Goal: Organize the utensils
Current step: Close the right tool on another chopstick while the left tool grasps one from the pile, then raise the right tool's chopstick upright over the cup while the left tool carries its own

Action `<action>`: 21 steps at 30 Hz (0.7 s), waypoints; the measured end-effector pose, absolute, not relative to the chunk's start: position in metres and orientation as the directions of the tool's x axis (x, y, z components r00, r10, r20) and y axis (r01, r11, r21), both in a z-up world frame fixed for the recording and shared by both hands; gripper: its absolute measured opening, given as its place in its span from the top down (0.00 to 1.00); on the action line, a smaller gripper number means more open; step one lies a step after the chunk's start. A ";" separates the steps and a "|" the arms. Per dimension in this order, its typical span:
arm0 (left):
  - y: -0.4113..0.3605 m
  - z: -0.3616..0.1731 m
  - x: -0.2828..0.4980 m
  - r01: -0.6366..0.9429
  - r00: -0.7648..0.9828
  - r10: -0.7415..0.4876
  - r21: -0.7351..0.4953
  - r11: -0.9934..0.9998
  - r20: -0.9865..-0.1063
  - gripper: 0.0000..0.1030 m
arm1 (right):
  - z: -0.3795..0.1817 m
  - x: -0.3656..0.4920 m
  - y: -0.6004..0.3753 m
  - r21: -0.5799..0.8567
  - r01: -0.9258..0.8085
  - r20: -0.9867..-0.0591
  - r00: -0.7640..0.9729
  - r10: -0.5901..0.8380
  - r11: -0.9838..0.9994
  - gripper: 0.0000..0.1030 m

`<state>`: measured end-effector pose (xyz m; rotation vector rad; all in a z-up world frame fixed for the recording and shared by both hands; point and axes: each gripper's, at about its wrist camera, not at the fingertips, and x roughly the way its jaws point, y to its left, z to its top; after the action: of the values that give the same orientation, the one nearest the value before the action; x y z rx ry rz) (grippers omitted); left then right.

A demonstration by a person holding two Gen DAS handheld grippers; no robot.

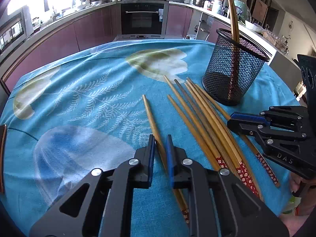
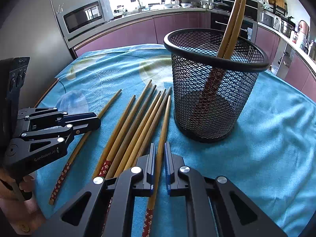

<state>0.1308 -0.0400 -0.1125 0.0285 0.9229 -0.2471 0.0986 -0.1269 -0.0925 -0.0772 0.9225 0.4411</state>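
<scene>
Several wooden chopsticks (image 1: pixel 197 114) with red flowered ends lie fanned on the blue cloth, left of a black mesh cup (image 1: pixel 233 75). Two chopsticks (image 2: pixel 235 15) stand leaning inside that cup (image 2: pixel 213 90). My left gripper (image 1: pixel 160 138) is shut on a lone chopstick (image 1: pixel 150 114) that lies apart at the left of the pile. My right gripper (image 2: pixel 160 145) is shut on the rightmost chopstick (image 2: pixel 165 122), close beside the cup. Each gripper shows in the other's view: the right gripper (image 1: pixel 230 120) over the pile's right edge, the left gripper (image 2: pixel 97 121) over the lone chopstick.
A blue leaf-patterned cloth (image 1: pixel 88 102) covers the table, whose far edge faces purple kitchen cabinets (image 1: pixel 59 39) and an oven (image 1: pixel 142 17). A microwave (image 2: pixel 85 17) stands at the back left. A person's hand (image 2: pixel 11 189) holds the left gripper's handle.
</scene>
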 end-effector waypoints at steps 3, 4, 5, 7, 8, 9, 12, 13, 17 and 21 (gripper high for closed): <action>-0.041 -0.113 0.131 0.224 0.578 -0.195 -0.076 0.972 -0.792 0.86 | -0.093 0.099 -0.123 0.104 -0.401 -0.786 0.527 0.322 0.910 0.92; -0.041 -0.113 0.131 0.224 0.578 -0.196 -0.076 0.971 -0.793 0.86 | -0.093 0.100 -0.123 0.106 -0.402 -0.786 0.527 0.324 0.910 0.92; -0.041 -0.113 0.131 0.224 0.577 -0.197 -0.078 0.972 -0.793 0.88 | -0.093 0.100 -0.123 0.108 -0.404 -0.784 0.527 0.327 0.909 0.92; -0.041 -0.113 0.132 0.220 0.578 -0.198 -0.082 0.972 -0.792 0.89 | -0.093 0.101 -0.125 0.124 -0.400 -0.783 0.523 0.337 0.908 0.93; -0.040 -0.114 0.132 0.216 0.580 -0.197 -0.084 0.973 -0.791 0.89 | -0.093 0.101 -0.126 0.130 -0.398 -0.781 0.523 0.341 0.908 0.93; -0.040 -0.113 0.131 0.215 0.580 -0.199 -0.087 0.973 -0.790 0.90 | -0.093 0.101 -0.126 0.134 -0.396 -0.779 0.525 0.344 0.908 0.93; -0.039 -0.113 0.130 0.212 0.581 -0.206 -0.098 0.972 -0.787 0.92 | -0.091 0.098 -0.130 0.152 -0.397 -0.771 0.526 0.360 0.905 0.95; -0.039 -0.112 0.130 0.212 0.582 -0.209 -0.101 0.972 -0.786 0.93 | -0.090 0.096 -0.131 0.157 -0.399 -0.767 0.527 0.366 0.903 0.95; -0.038 -0.106 0.125 0.217 0.591 -0.218 -0.108 0.970 -0.777 0.93 | -0.082 0.090 -0.136 0.173 -0.409 -0.746 0.539 0.390 0.896 0.95; -0.036 -0.095 0.119 0.230 0.608 -0.237 -0.118 0.966 -0.758 0.93 | -0.072 0.082 -0.140 0.193 -0.423 -0.722 0.550 0.420 0.885 0.95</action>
<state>0.1193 -0.0359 -0.0947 -0.0093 0.8767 -0.2700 0.0818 -0.1405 -0.0719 -0.0042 0.8536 0.4986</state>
